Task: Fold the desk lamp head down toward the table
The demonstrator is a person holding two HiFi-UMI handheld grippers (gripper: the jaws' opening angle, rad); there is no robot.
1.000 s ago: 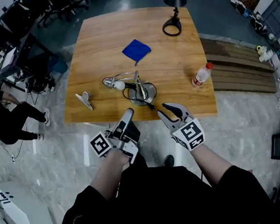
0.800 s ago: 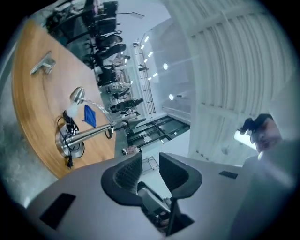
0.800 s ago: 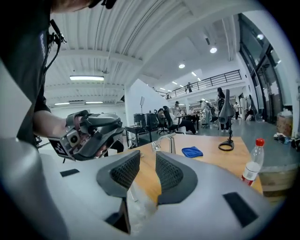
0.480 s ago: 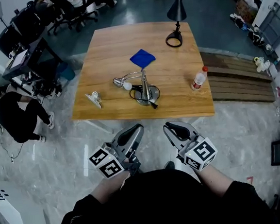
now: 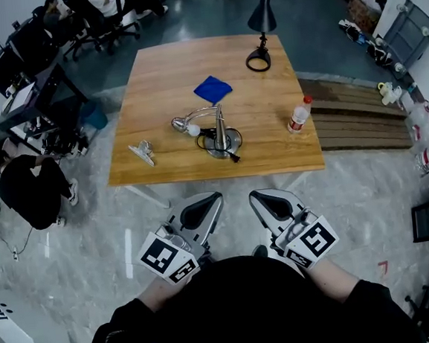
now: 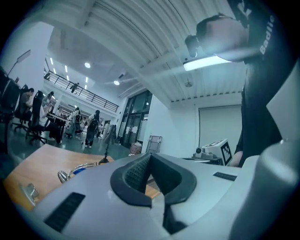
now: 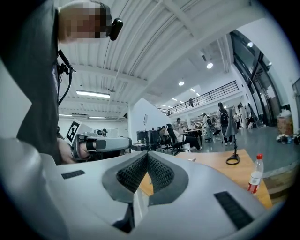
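Left tongs [image 5: 202, 205] and right tongs [image 5: 265, 200] are closed and empty, well back from the desk [image 5: 161, 67]. Lamp [image 5: 214, 130] stands near its front edge, head low. Risk: the neck may spring up with nothing holding it.

This is looking like an open-plan lab-office hall: people [image 5: 102, 1] are sitting on office chairs [image 5: 94, 28] by cluttered desks [image 5: 32, 93] at upper left, and a railed mezzanine [image 7: 211, 96] is running beneath a high ribbed ceiling [image 7: 154, 37].
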